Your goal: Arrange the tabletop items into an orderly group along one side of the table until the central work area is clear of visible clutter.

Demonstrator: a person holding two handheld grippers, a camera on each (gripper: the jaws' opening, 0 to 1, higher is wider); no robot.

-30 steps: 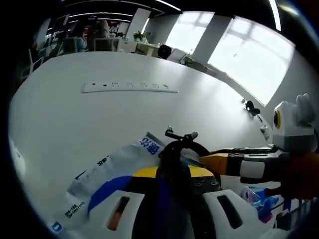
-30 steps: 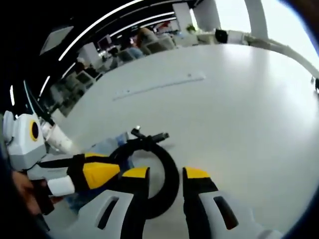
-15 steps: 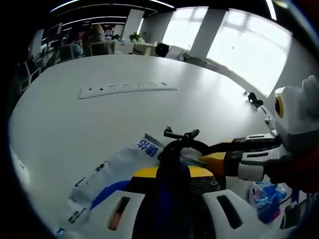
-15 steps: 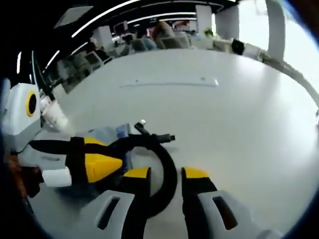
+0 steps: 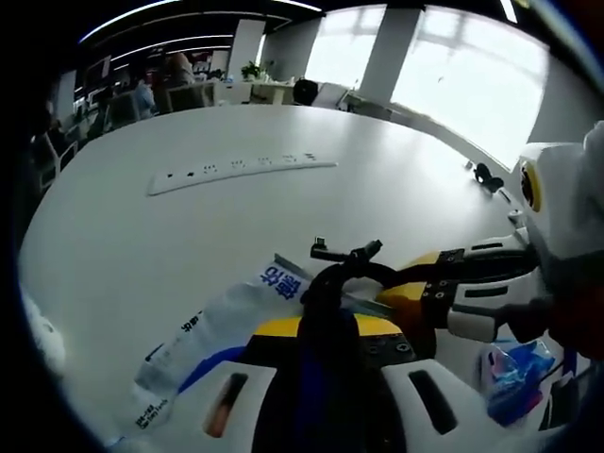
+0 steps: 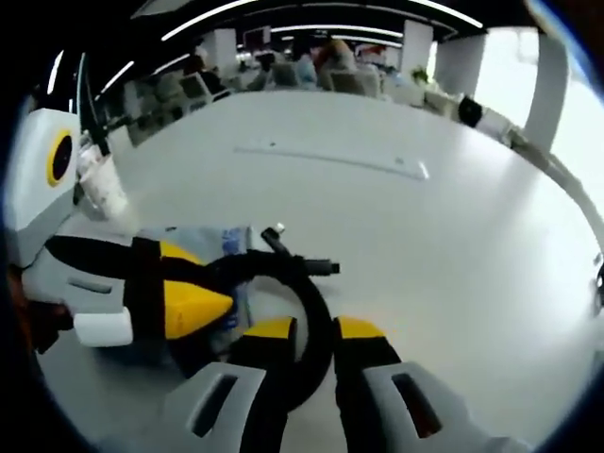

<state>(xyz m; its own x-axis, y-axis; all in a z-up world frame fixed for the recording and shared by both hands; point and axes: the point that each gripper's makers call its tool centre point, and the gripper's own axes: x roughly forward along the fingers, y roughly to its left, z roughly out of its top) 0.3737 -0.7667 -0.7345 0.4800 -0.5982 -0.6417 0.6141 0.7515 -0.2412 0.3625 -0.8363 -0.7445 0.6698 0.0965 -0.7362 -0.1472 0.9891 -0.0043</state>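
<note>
A coiled black cable [image 5: 332, 283] with small plugs at its end lies partly on a white and blue plastic packet [image 5: 222, 321]. My left gripper [image 5: 321, 344] is shut on the near part of the coil, which rises between its yellow pads. The right gripper's yellow fingertips [image 5: 415, 288] come in from the right and touch the coil's right side. In the right gripper view, the cable [image 6: 307, 283] loops down between the jaws of my right gripper [image 6: 313, 332], shut on it. The left gripper's yellow fingertips [image 6: 193, 307] hold the loop's left side over the packet [image 6: 203, 245].
A long white power strip [image 5: 236, 168] lies farther out on the white table [image 5: 142, 236], also seen as the strip [image 6: 335, 160]. A blue packet [image 5: 514, 373] sits at the lower right. A paper cup [image 6: 99, 189] stands at the left. Desks and chairs lie beyond.
The right gripper's jaws have drawn in around the cable loop. Both cameras have shifted a little; the cable and the packet stay in place.
</note>
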